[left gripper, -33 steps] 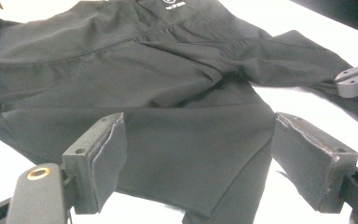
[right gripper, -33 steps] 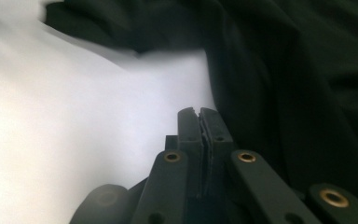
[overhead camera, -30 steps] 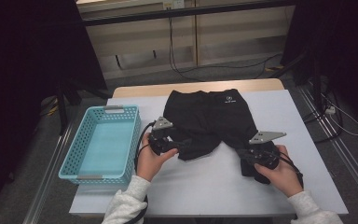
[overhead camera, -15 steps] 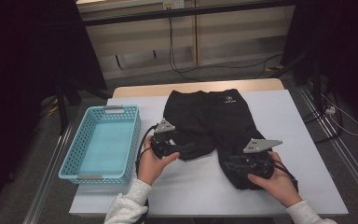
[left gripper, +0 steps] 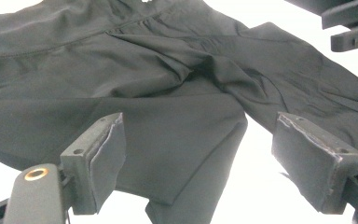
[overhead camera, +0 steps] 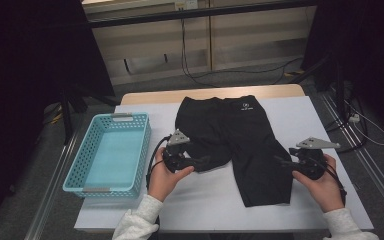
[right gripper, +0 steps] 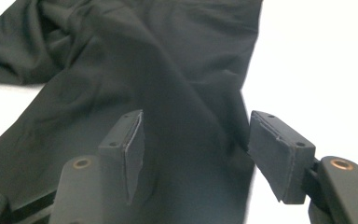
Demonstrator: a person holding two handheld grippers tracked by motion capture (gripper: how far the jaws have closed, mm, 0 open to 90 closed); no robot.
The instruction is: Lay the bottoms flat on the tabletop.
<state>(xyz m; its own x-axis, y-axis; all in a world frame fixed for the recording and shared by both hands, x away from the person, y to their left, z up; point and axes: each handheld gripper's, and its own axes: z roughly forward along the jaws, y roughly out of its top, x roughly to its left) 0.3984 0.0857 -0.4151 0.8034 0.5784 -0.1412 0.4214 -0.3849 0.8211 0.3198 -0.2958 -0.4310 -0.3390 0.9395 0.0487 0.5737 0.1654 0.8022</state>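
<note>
Two claws flank a pair of black shorts spread flat on the white tabletop. At the near left leg hem, the left claw gapes wide over the cloth, while the right claw, its jaws just opening, straddles the right leg's outer edge without pinching. One turquoise basket sits well left.

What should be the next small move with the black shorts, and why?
Probably close the left tool on the hem of the crumpled leg and draw it out flat. The black shorts lie on the table with one leg straight, where the right tool has just been opening off it, while the other leg sits bunched between the left tool's open jaws.
</note>
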